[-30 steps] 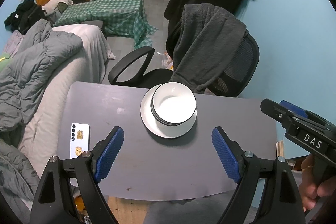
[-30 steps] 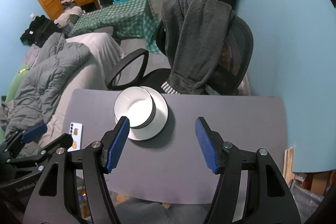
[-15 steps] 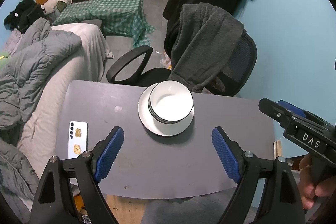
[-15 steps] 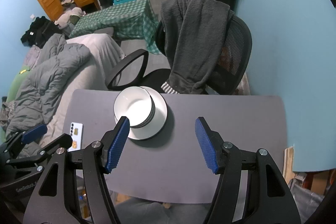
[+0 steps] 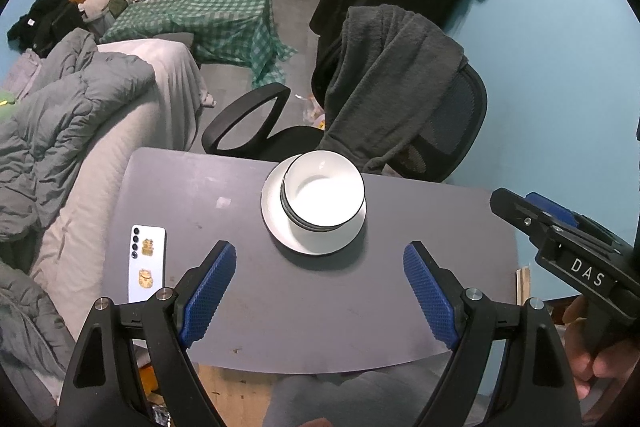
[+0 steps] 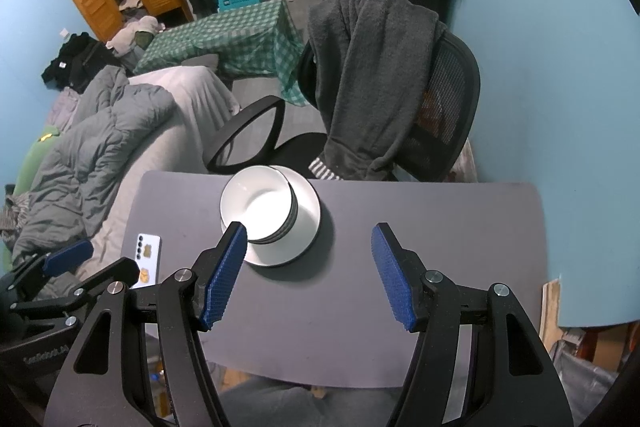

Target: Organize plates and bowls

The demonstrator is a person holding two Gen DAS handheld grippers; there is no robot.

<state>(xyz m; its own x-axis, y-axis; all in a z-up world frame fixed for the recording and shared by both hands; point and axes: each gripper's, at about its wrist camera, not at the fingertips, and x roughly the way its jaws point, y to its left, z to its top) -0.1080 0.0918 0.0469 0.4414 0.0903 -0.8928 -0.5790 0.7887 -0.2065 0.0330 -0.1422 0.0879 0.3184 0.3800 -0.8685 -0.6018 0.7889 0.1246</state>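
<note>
— Item? Nested bowls point(image 5: 325, 195) on plate point(image 5: 276, 223), far-centre of grey table point(image 5: 360, 307).
— Handling? Likely glazed ceramic: rigid, slick, breakable; take by the rim.
— Grippers? Left gripper point(image 5: 320, 287), right gripper point(image 6: 306, 275): both wide apart, holding nothing.
— Nearby? Phone point(image 5: 146, 263).

A phone point(image 5: 146, 263) is laid face down on the grey table point(image 5: 248, 291). Beyond it a chair point(image 5: 440, 131) is draped with a grey robe point(image 5: 384, 83); a duvet point(image 5: 60, 115) is heaped alongside.
</note>
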